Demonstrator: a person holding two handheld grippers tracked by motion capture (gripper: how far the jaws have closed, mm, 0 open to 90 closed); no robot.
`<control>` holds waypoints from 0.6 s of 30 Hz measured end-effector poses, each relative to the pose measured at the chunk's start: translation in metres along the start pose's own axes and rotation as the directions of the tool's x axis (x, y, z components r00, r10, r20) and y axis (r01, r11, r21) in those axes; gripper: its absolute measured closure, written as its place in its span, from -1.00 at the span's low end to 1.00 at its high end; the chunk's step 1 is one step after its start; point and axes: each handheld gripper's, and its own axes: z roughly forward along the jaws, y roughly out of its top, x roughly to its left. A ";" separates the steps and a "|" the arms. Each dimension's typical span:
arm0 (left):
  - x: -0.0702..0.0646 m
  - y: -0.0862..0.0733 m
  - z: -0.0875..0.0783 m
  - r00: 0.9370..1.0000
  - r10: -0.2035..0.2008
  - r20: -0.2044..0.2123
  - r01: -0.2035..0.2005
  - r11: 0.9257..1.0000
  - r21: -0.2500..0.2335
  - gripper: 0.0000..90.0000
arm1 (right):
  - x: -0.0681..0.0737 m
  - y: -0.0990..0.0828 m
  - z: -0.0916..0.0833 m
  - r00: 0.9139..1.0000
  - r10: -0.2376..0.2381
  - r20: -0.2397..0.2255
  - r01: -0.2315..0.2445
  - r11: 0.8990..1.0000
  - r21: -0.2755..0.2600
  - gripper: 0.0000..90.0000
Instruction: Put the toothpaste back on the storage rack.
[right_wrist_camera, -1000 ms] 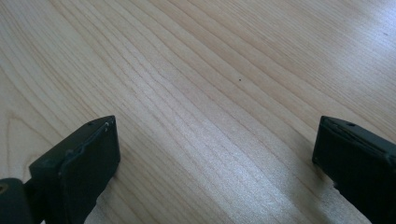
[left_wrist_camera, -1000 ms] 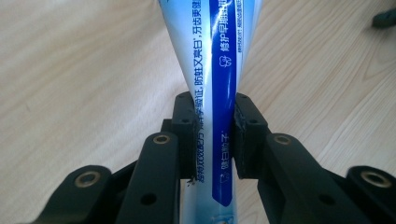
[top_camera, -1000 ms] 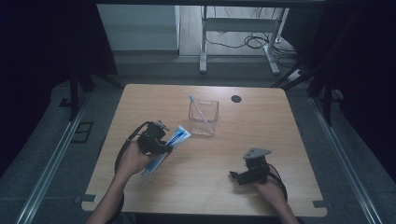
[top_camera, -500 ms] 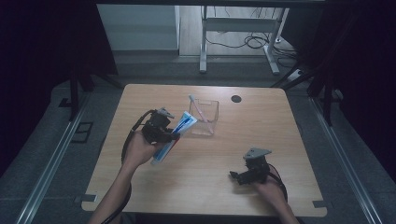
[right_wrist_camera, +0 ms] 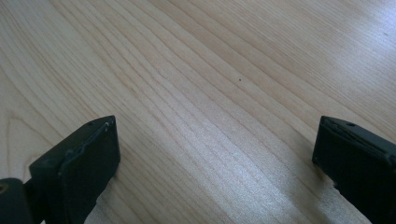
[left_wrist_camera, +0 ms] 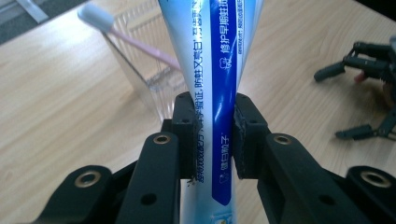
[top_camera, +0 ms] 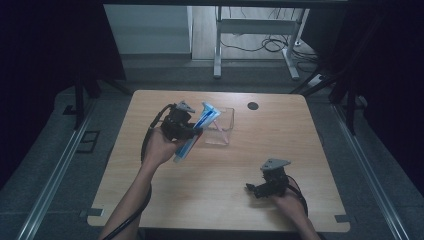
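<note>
Two claws were in play, and your left claw (top_camera: pixel 192 131) was clenched on the blue-and-white toothpaste tube (top_camera: pixel 196 135), carrying it tilted above the worktop (top_camera: pixel 150 190) with its upper end just at the near rim of the clear container (top_camera: pixel 222 127). A pink toothbrush (left_wrist_camera: pixel 135 42) leaned inside that container. My worry was the tube's end catching the rim and tipping the light container, or the soft tube sliding through the pads, since the grip sat mid-body. Your right claw (top_camera: pixel 256 189) rested released, low over bare wood, well apart. The left gripper view showed the pads (left_wrist_camera: pixel 186 126) squeezing the tube and the toothbrush head; the high view gave instead how the tube stood against the container.
</note>
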 end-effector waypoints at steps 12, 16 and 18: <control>0.001 0.029 0.009 1.000 0.001 -0.015 -0.002 0.998 -0.067 0.65 | 0.000 0.000 0.000 1.000 0.000 0.000 0.000 1.000 0.000 -0.99; 0.001 0.037 0.015 1.000 0.013 -0.022 -0.015 0.997 -0.081 0.65 | 0.000 0.000 0.000 1.000 -0.001 -0.001 0.001 1.000 0.000 -0.99; 0.001 0.041 0.017 1.000 0.017 -0.025 -0.019 0.996 -0.090 0.65 | 0.000 0.000 0.000 1.000 -0.001 0.000 0.001 1.000 0.000 -0.99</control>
